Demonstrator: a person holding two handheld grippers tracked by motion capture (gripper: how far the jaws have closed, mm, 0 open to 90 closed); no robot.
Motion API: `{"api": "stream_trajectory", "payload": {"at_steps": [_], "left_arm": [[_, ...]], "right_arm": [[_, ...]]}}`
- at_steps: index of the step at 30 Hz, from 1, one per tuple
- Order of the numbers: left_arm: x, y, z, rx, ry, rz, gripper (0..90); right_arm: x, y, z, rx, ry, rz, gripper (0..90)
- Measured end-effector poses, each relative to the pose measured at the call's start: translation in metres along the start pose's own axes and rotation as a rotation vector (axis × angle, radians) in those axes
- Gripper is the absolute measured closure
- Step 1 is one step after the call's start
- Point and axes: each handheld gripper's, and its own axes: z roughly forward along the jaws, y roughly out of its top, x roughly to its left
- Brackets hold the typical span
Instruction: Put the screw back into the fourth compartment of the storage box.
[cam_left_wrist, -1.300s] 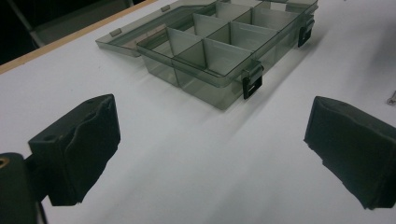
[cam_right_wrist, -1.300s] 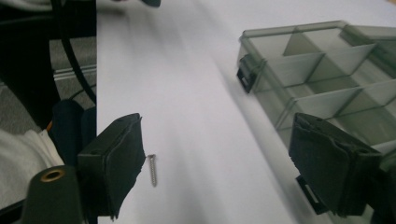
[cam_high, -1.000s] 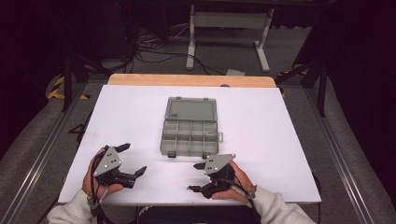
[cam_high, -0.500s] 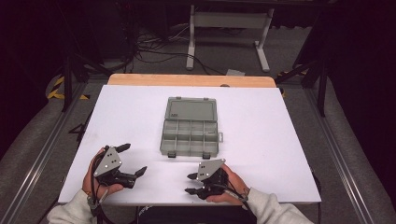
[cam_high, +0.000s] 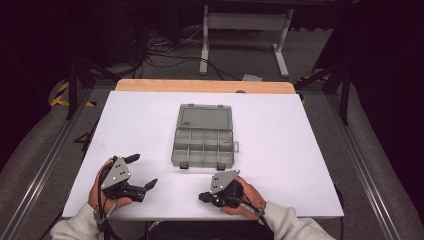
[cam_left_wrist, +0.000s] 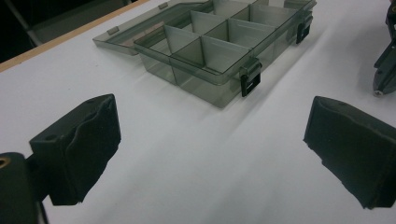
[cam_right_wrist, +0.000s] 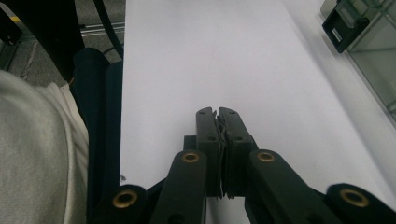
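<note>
A translucent grey compartment box (cam_high: 204, 146) lies in the middle of the white table (cam_high: 280, 135), lid folded back flat, its several compartments empty. In the left gripper view the box (cam_left_wrist: 219, 44) is ahead, two dark latches on its near wall. My left gripper (cam_high: 143, 170) rests near the front left of the table, open wide with nothing between its pads (cam_left_wrist: 79, 144). My right gripper (cam_high: 201, 196) lies just in front of the box, pointing left along the front edge. Its jaws are pressed together on nothing (cam_right_wrist: 218, 114).
A wooden strip (cam_high: 205, 86) runs along the table's far edge. Beyond it are a white stand (cam_high: 242, 22) and cables on the floor. A light sleeve (cam_right_wrist: 32, 154) and a dark chair edge sit left of the right gripper. The box's corner latch (cam_right_wrist: 343, 23) shows at upper right.
The right hand has slid its gripper left and slightly nearer the front edge, turning it to point left. The left gripper and the box have stayed put.
</note>
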Motion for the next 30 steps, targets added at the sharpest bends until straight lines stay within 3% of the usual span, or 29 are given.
{"api": "stream_trajectory", "payload": {"at_steps": [11, 30], "left_arm": [[0.001, 0.000, 0.000, -0.008, 0.001, -0.007, 4.3], [0.003, 0.000, 0.001, -0.011, -0.005, -0.006, 4.4]], "right_arm": [[-0.003, -0.002, -0.001, -0.011, -0.010, 0.016, 88.8], [-0.006, 0.001, -0.010, -0.026, -0.038, -0.005, 88.9]]}}
